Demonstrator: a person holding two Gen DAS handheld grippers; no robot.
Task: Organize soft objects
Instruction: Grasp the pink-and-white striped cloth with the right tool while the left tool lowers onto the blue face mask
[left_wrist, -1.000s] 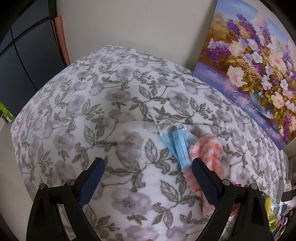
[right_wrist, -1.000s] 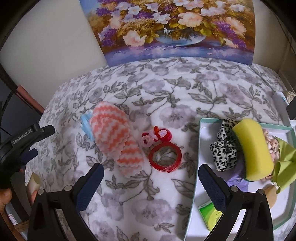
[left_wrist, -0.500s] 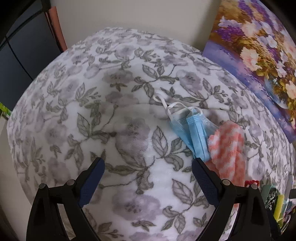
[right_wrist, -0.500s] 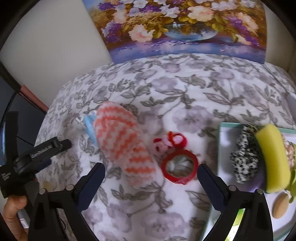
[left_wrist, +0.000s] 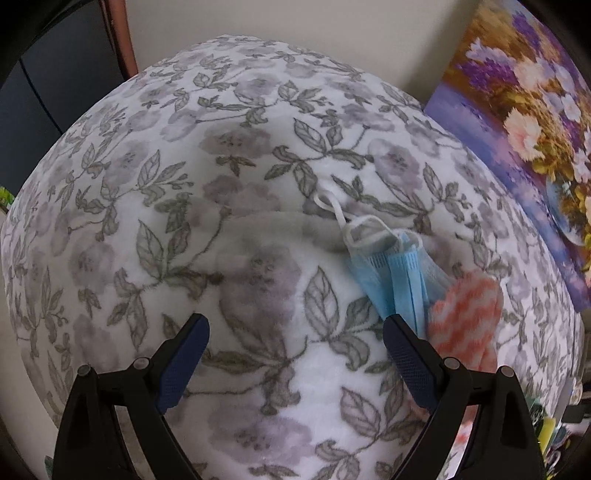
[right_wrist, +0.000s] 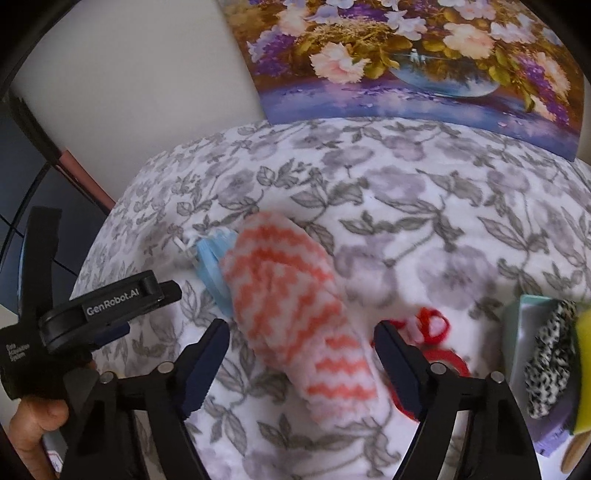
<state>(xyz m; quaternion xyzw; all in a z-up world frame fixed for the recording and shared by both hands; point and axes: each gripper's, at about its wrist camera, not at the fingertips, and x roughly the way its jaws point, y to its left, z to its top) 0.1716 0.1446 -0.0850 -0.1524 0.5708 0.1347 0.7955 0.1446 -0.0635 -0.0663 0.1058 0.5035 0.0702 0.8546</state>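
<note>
Right tool (right_wrist: 301, 341) spread wide, straddling striped cloth (right_wrist: 291, 317) beside tray (right_wrist: 517, 332) edge.

Two wrist cameras, close above a flowered blanket (left_wrist: 258, 221)

Each looks forward and down between its own fingers. Both views share the blue mask (left_wrist: 399, 273), the striped cloth (right_wrist: 291, 314) and the flower painting (right_wrist: 406, 55).

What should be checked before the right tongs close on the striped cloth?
1. Right tongs open: ok.
2. Orange striped cloth between the fingers: ok.
3. Blue face mask outside the grip: ok, though it touches the cloth's far edge.
4. Red ring clear of the right finger: cannot tell, it lies just behind it.
5. Left tongs open, holding nothing: ok.
6. Tray has room: cannot tell.
</note>
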